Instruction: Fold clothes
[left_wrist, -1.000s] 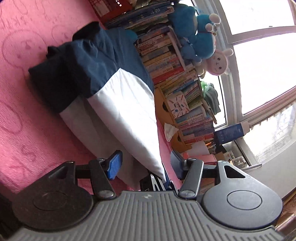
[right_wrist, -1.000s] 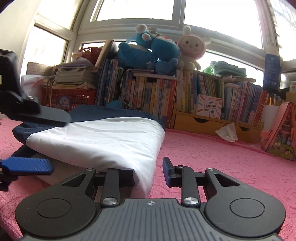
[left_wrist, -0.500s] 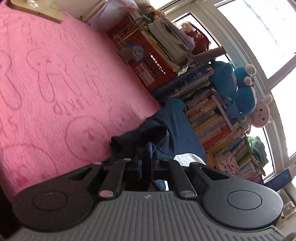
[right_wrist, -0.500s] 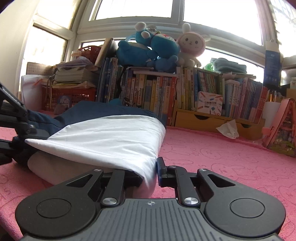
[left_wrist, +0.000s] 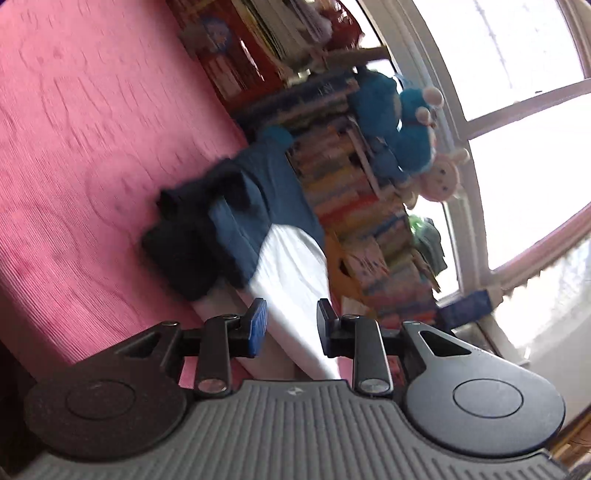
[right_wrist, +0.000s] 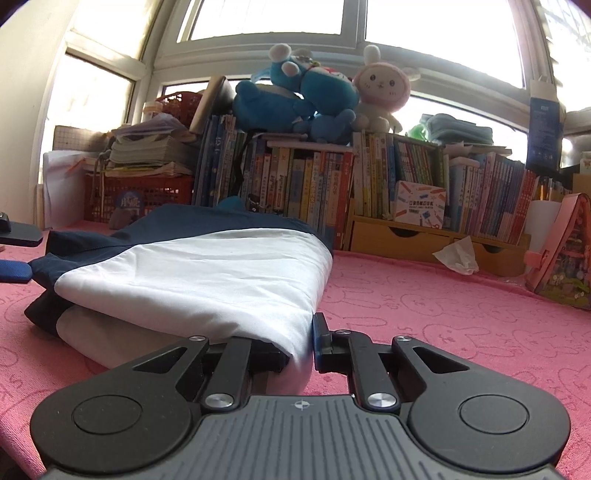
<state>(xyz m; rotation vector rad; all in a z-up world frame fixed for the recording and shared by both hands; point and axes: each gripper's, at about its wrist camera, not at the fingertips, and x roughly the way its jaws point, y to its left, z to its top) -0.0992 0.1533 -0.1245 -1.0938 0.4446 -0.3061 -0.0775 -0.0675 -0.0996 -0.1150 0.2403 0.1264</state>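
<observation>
Folded garment (right_wrist: 207, 273), navy on top half and white on the near half, lies on the pink surface (right_wrist: 461, 317) in front of the bookshelf (right_wrist: 369, 184), its navy end toward the books and the white end toward the right tongs (right_wrist: 300, 343). Landmark is the garment. Right tongs are nearly together and clamped on the near white corner of the garment; cloth fills the gap between the pads, and the tongs sit low on the surface. Left tongs (left_wrist: 291, 325) are at the garment's left side; jaws are opening, pads apart, with white cloth seen through the gap but not pressed by either pad as far as the left wrist view shows. That view is motion-blurred. The blue pad (right_wrist: 14, 271) of the left tongs shows at the left edge of the right wrist view, just beside the navy edge of the garment, not clearly touching it. Behind the garment: a row of upright books, blue plush toys (right_wrist: 295, 99) and a pink rabbit plush (right_wrist: 382, 96) on top of the shelf. Left of and behind the garment: a red crate (right_wrist: 140, 195) with stacked papers. Right of the garment, well apart: a crumpled tissue (right_wrist: 458, 256) by the wooden drawers, and a pink bag (right_wrist: 565, 254) farther right. Windows (right_wrist: 443, 33) above the shelf, bright.
</observation>
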